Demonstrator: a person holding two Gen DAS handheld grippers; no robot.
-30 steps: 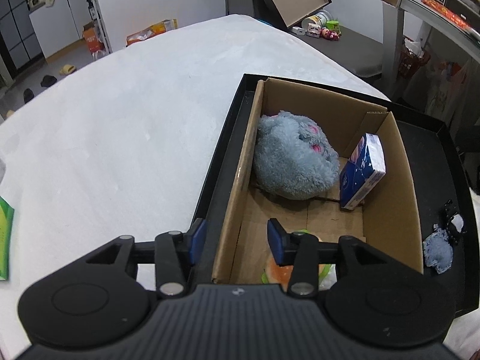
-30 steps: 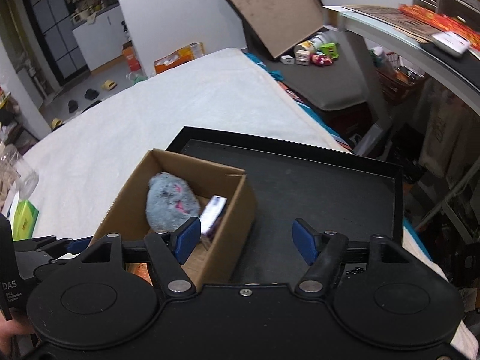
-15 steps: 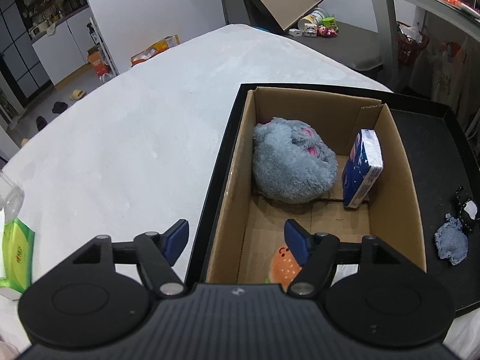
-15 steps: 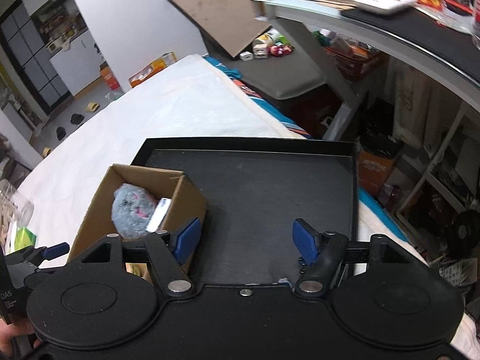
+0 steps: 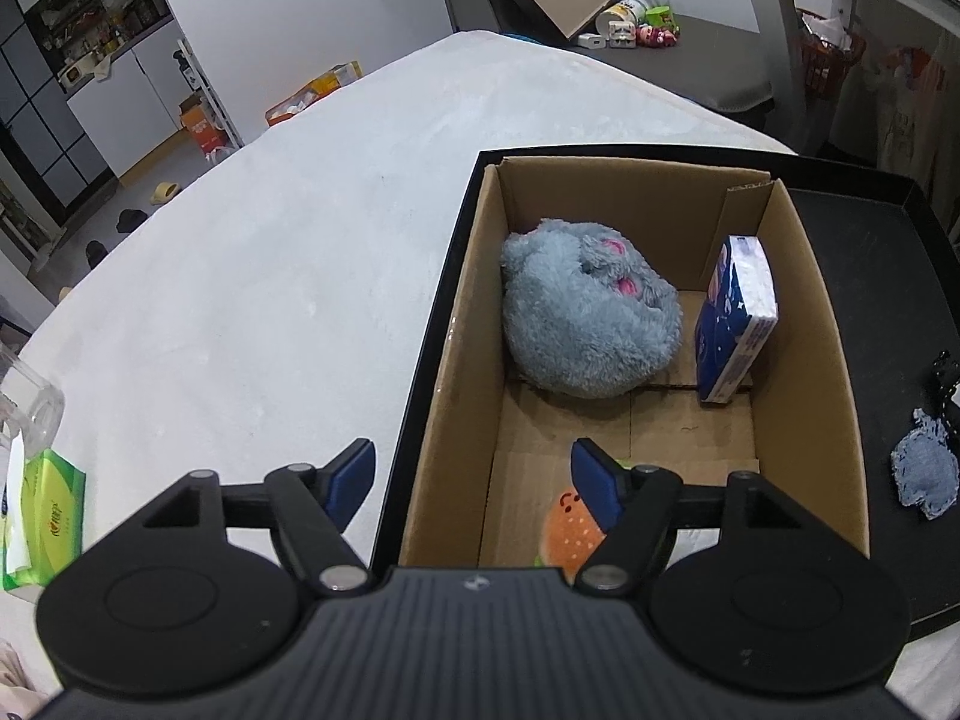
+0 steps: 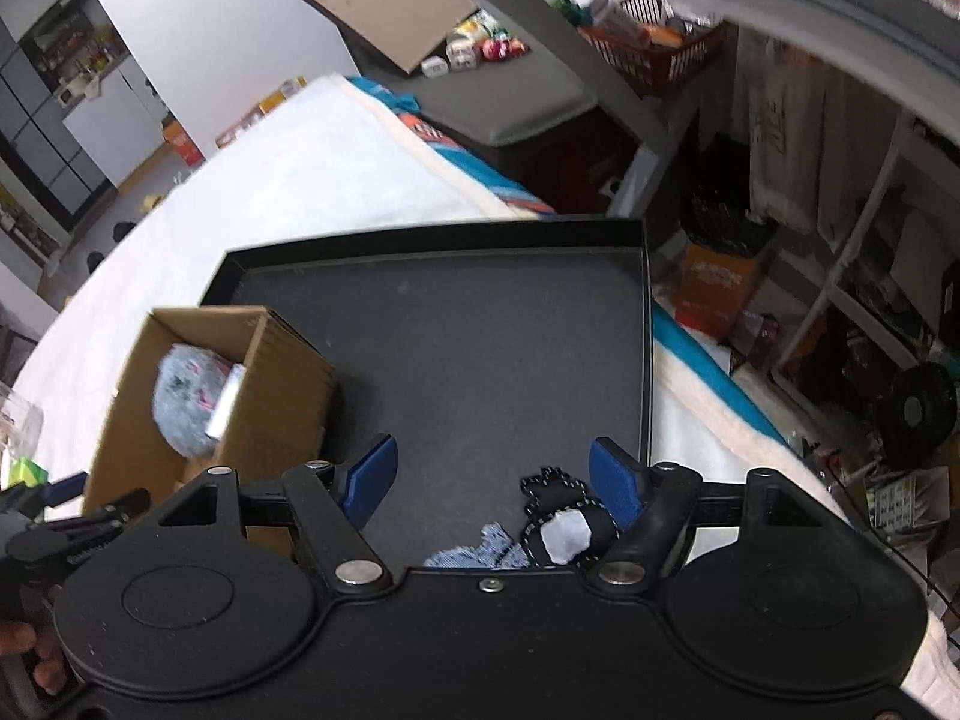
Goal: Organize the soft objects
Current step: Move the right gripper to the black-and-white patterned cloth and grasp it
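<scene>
A cardboard box (image 5: 804, 324) stands in a black tray (image 5: 888, 276). It holds a grey plush toy (image 5: 588, 318), an upright blue tissue pack (image 5: 735, 324) and a burger plush (image 5: 570, 534) at the near end. My left gripper (image 5: 471, 477) is open and empty above the box's near left wall. My right gripper (image 6: 492, 477) is open and empty over the tray (image 6: 480, 348), right of the box (image 6: 282, 396). A blue denim piece (image 6: 474, 552) and a black-and-white item (image 6: 564, 522) lie just below it; the denim piece also shows in the left wrist view (image 5: 924, 471).
The tray rests on a white bed cover (image 5: 270, 252). A green tissue pack (image 5: 45, 516) and a clear jar (image 5: 30, 408) sit at its left. Shelves and clutter (image 6: 840, 300) stand beyond the bed's right edge.
My left gripper opened wide and pulled back from the burger plush, which now lies in the box. My right gripper swung right and forward over the tray, bringing the denim piece into view.
</scene>
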